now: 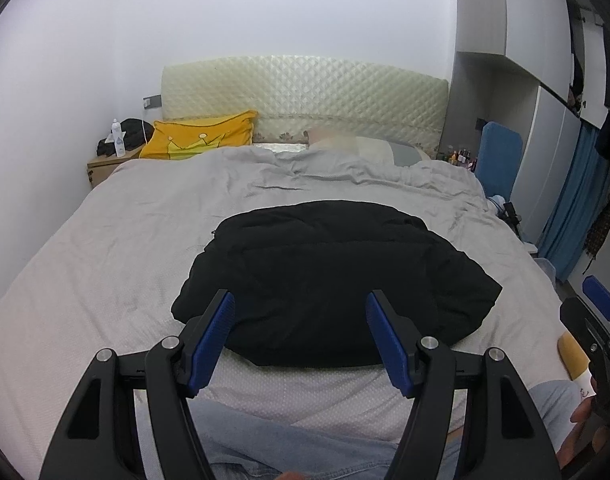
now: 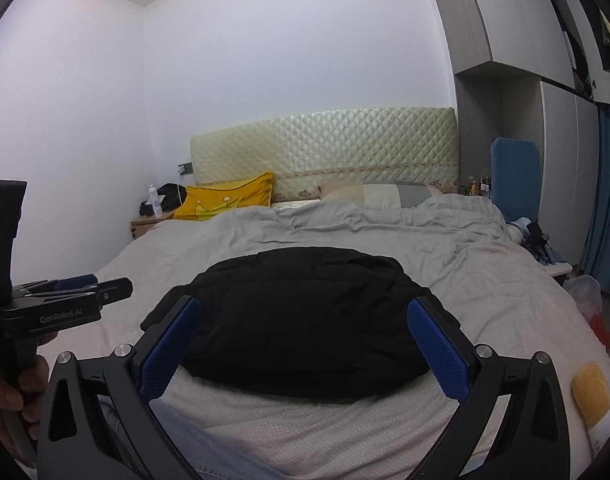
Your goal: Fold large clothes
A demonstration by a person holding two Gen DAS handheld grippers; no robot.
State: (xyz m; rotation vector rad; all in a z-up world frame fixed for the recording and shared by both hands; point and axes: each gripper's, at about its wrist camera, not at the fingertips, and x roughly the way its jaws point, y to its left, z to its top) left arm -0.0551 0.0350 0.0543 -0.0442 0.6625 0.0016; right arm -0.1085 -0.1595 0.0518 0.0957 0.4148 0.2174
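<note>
- Both sets of fingers were spread wide, holding nothing.
- The left gripper and right gripper hung low in frame, short of the black jacket.
- Best bet: pinch the near hem at both corners together.

yellow pillow against quilted headboard; bottle, perhaps lotion, on nightstand.

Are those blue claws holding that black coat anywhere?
No, nothing is held. Left gripper and right gripper both stand open above the black jacket lying folded on the bed.
</note>
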